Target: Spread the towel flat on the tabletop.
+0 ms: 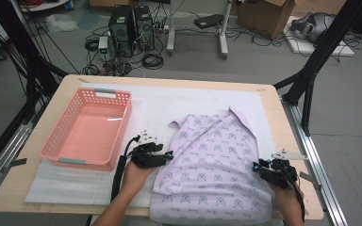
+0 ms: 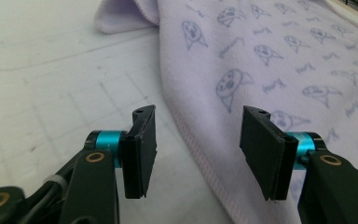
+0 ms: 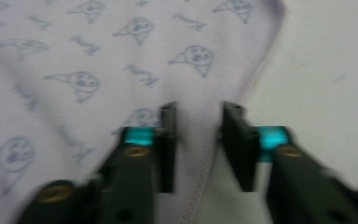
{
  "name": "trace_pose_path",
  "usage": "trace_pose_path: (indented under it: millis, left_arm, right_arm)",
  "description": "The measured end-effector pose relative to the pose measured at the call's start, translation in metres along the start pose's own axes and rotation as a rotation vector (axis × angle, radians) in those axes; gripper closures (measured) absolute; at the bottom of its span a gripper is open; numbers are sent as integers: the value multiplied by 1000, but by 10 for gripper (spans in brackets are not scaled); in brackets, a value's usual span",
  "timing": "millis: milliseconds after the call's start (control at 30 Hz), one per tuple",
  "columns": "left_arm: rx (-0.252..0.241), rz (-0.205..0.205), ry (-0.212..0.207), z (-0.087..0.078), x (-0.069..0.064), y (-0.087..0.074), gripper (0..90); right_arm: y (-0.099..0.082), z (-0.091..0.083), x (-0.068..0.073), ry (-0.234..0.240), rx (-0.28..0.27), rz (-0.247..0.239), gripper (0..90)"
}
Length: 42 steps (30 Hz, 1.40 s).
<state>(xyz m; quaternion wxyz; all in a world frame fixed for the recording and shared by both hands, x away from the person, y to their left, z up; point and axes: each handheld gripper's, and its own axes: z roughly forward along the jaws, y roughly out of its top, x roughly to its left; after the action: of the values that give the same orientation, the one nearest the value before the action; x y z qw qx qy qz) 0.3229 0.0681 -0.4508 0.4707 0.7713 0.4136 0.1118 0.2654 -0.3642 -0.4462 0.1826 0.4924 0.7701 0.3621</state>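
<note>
1. While the lilac printed garment (image 1: 212, 165) lies spread on the white mat (image 1: 169, 101), its long axis runs from the near table edge toward the far side, with the collar at the far end and the hem hanging over the near edge.
2. Beyond its left edge, well apart, stands the pink basket (image 1: 56, 149), with nothing in it.
3. At that left edge sits the left gripper (image 1: 162, 155); in the left gripper view the stitched side seam (image 2: 200, 154) runs between the two jaws, which stand released and wide, pressing nothing.
4. At the right edge sits the right gripper (image 1: 259, 167); its own view, though blurred, shows the seam (image 3: 198, 186) passing between jaws drawn close but not yet pinching, a gap on either side.
5. Each hand is nearest its own side seam.
</note>
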Motion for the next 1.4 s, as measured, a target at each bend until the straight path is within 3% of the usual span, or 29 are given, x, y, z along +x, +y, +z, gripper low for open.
trace_pose_path:
  millis: [67, 100, 133, 167, 267, 367, 433, 533, 700, 833, 967, 1033, 1133, 1333, 1400]
  left_arm:
    - [33, -9, 23, 7, 0, 2, 496]
    - [54, -10, 14, 9, 0, 4, 486]
    - [45, 1, 10, 10, -2, 5, 480]
    - [50, 7, -4, 12, -4, 5, 536]
    - [83, 122, 76, 15, -16, 6, 637]
    - [102, 87, 43, 12, -14, 6, 832]
    - [107, 120, 41, 8, -18, 3, 858]
    - [105, 105, 9, -1, -21, -4, 863]
    - [98, 83, -55, -21, -25, -21, 862]
    - [107, 88, -74, -37, -25, -31, 860]
    - [91, 73, -124, -47, -26, -34, 829]
    - [65, 75, -110, -47, -24, -29, 676]
    - [26, 51, -69, -39, -17, -18, 515]
    - [-76, 14, -17, -20, 1, 7, 473]
    - [-54, 9, 10, -11, 7, 14, 478]
  right_arm:
    - [0, -2, 0, 18, 13, -1, 850]
    - [-1, -3, 0, 21, 19, -8, 853]
    - [-1, -5, 0, 21, 29, -15, 855]
    - [-1, -7, 0, 23, 35, -16, 855]
    - [-5, -13, 0, 30, 46, -13, 854]
    - [-8, -16, -1, 41, 52, -11, 854]
    - [-9, -18, 0, 45, 53, -14, 853]
    - [-10, -19, 0, 54, 54, -2, 851]
    - [-10, -19, 0, 58, 56, -1, 847]
    - [-10, -19, 0, 59, 56, 7, 832]
    - [-7, -20, -1, 44, 40, 24, 697]
    - [-4, -20, 0, 35, 12, 29, 639]
    - [4, -16, 4, 17, -46, 13, 584]
    - [21, 1, 8, 18, -82, -30, 572]
    - [25, 11, 7, 23, -69, -32, 561]
